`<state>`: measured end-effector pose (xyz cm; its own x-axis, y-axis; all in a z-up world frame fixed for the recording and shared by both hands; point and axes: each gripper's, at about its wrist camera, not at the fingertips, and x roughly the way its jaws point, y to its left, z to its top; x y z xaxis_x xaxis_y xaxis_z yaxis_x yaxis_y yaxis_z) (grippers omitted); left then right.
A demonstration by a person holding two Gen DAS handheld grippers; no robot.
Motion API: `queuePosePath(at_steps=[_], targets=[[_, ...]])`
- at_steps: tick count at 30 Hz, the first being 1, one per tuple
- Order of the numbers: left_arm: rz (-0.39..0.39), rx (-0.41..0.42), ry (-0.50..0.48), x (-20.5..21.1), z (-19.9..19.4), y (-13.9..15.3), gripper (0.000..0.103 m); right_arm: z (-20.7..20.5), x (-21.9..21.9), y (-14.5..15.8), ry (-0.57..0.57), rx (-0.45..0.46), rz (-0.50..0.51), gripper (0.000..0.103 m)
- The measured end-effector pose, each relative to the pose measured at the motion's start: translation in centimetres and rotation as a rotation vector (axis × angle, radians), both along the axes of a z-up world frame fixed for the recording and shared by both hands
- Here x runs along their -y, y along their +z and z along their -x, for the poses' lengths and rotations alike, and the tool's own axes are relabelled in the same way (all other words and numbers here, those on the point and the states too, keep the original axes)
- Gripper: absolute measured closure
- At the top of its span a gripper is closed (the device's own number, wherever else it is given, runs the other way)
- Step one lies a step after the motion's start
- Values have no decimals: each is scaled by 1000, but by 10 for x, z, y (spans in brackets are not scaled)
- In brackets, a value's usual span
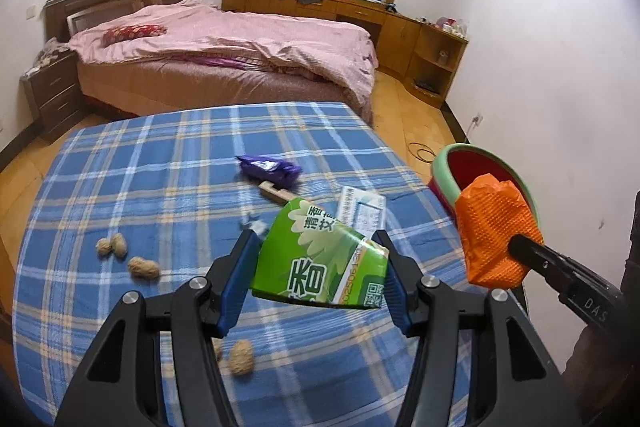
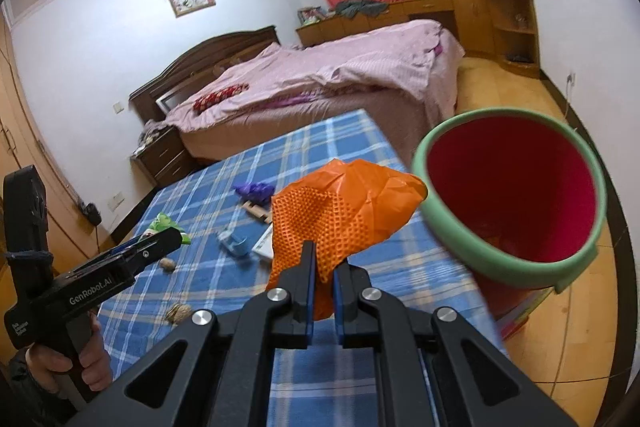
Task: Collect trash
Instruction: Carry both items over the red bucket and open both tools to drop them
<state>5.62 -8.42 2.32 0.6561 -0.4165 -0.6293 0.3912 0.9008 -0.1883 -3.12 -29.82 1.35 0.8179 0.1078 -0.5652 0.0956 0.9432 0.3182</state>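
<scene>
1. Peanuts (image 1: 140,267) lie on the blue plaid cloth (image 1: 160,155) to the left of the left gripper (image 1: 318,269); one more peanut (image 1: 241,357) sits below its left finger.
2. The left gripper clamps a green packet (image 1: 320,263) between its blue pads. The packet's long axis is tilted, its upper end pointing forward and slightly right, away from the claw, and it is raised off the cloth.
3. Ahead of the left gripper, a purple wrapper (image 1: 270,169) lies flat with its long axis running left to right; a wooden piece (image 1: 276,193) lies just beside it on the near side.
4. Just beyond the packet's right edge lies a white printed card (image 1: 362,211).
5. The right gripper (image 2: 323,269) pinches an orange glove (image 2: 340,211) at narrow spacing. The glove bunches upward and forward from the fingers, its loose end pointing right toward the bin.
6. To the right of the glove stands a red bin with a green rim (image 2: 448,227), beside the cloth's right edge, its mouth tilted toward the camera in the right wrist view. The glove's tip is near the rim; contact cannot be determined.
</scene>
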Motion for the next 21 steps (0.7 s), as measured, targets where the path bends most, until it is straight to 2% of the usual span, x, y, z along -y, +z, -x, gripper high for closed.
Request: queuePosePath(at_steps=[9,21], targets=[[-5,39,-103,57,-4,11,44,13,43,6,-100,29,5,94],[-24,43,-266,148,-17,6,44,15,106,-11,-241,-11,-11,94]])
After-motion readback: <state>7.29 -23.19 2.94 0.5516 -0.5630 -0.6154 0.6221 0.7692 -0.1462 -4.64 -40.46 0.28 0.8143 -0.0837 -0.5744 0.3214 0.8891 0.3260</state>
